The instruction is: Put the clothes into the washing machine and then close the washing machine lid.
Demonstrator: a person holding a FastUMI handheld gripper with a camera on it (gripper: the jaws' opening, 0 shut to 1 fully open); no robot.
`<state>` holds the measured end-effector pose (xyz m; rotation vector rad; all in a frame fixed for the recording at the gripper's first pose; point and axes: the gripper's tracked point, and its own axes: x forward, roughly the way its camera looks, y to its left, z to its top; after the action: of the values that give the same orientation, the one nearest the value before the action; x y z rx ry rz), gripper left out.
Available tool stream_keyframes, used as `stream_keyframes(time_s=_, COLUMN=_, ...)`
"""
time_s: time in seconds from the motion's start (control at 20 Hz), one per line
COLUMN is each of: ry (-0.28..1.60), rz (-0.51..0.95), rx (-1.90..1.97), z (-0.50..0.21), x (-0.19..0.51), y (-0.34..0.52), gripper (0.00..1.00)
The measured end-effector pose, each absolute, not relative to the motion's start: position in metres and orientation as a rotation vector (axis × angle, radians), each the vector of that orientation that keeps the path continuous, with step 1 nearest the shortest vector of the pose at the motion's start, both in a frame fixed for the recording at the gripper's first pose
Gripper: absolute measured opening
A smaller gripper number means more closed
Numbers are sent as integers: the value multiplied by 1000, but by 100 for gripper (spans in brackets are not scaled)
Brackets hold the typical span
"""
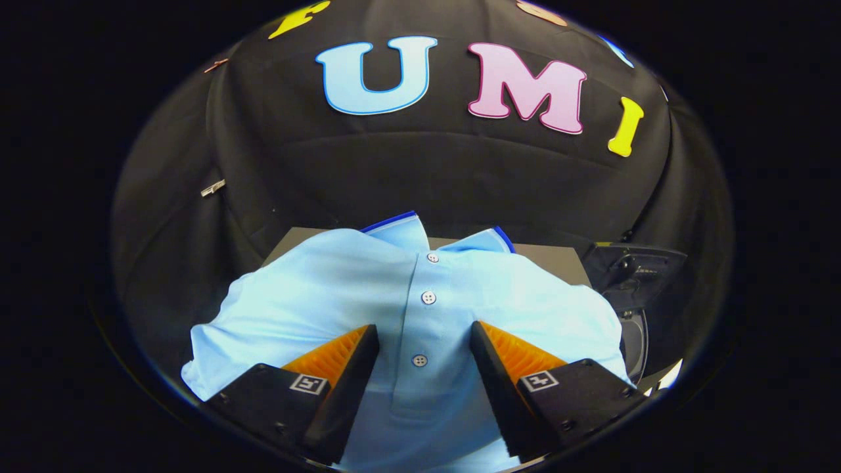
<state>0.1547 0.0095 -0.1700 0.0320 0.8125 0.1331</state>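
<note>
A light blue polo shirt (315,289) lies flat under the gripper (424,338) — fingers spread apart, astride its button strip. Soft, floppy, likely light — best pinched by bunching cloth there.

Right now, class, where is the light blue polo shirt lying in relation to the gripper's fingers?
In the gripper view, the light blue polo shirt lies spread on a grey surface, its button placket running between the open gripper fingers, collar beyond them.
</note>
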Motion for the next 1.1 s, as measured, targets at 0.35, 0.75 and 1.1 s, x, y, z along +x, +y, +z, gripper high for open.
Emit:
stream_keyframes(time_s=0.35, ry=817, rz=192, rx=-10, z=-170, x=154, y=5, gripper=22)
stream_keyframes(time_s=0.75, ry=751, rz=190, rx=36, z=-160, x=152, y=4, gripper=21)
stream_keyframes(time_s=1.1, ry=629, rz=242, rx=8, z=-115, x=145, y=7, gripper=21)
